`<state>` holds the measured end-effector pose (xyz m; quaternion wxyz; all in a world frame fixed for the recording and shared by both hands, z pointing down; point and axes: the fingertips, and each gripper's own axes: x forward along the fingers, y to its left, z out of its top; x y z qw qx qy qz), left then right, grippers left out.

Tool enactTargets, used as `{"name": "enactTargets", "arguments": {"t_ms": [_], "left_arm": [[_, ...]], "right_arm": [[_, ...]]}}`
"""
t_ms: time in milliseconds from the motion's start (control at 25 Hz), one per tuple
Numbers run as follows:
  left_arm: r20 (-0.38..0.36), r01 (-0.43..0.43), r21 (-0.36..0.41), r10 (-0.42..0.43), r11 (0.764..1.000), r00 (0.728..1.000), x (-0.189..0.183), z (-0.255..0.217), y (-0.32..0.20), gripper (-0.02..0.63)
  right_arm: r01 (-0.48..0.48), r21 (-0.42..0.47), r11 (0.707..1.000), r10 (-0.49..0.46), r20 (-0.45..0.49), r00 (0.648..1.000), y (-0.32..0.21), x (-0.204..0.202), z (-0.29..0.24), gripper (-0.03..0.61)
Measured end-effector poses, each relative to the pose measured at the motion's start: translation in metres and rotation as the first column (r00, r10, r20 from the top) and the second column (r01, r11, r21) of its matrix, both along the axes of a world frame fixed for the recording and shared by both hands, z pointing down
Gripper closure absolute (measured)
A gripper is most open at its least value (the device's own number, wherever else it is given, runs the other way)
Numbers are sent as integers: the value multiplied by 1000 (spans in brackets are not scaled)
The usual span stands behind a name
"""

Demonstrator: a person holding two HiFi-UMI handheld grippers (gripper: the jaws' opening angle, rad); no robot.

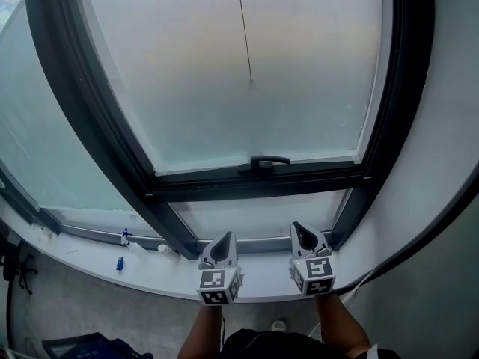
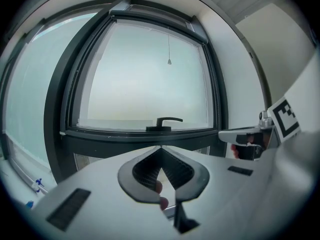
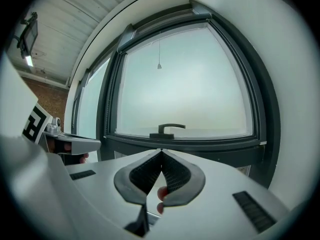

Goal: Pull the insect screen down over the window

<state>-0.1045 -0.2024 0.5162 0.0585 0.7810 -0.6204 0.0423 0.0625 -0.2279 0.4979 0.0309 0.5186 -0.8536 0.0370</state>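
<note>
Jaws of left gripper (image 1: 224, 240) and right gripper (image 1: 300, 232) sit together, empty; pull cord (image 1: 245, 36) cut off at head view's top edge

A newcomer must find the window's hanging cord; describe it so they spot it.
Find the large dark-framed window with pale glass. Down its middle hangs a thin dark cord ending in a small knob, unlike the black lever handle fixed on the bottom rail.

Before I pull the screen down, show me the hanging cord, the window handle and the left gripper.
hanging cord (image 1: 251, 84), head view, on the small knob at its lower end.
window handle (image 1: 269, 160), head view, middle of its horizontal lever.
left gripper (image 1: 228, 236), head view, at its shut fingertips.
</note>
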Motion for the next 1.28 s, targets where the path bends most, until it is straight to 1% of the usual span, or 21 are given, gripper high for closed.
{"name": "enactTargets", "arguments": {"t_ms": [120,200,320,440,600,720,960,1280], "left_arm": [[-3,3,-12,-4,1000,1000,4,1,-3,611],[12,9,-14,-9,1000,1000,5,2,-6,611],[32,13,-5,-13,1000,999,5,0,-13,611],[35,15,13,-15,1000,999,2,-1,-20,611],[39,16,10,-16,1000,999,-4,-2,-30,611],[39,3,6,-3,1000,999,-9,2,-41,611],[25,-6,79,4,997,1000,-19,-24,-64,611],[10,-71,141,70,987,997,-34,-52,-97,611]], "right_arm": [[3,0,1000,-3,-17,1000,-7,3,1,575],[6,2,1000,-6,-19,1000,-12,4,2,575],[26,18,1000,-26,-23,999,-16,2,-1,575],[38,34,999,-36,-52,998,-21,3,3,575],[9,15,1000,-9,-34,999,-29,2,1,575],[-11,26,1000,12,-39,999,-38,1,1,575],[-49,65,997,51,-35,998,-60,-9,-19,575],[-110,137,984,115,-26,993,-86,-22,-48,575]]}}
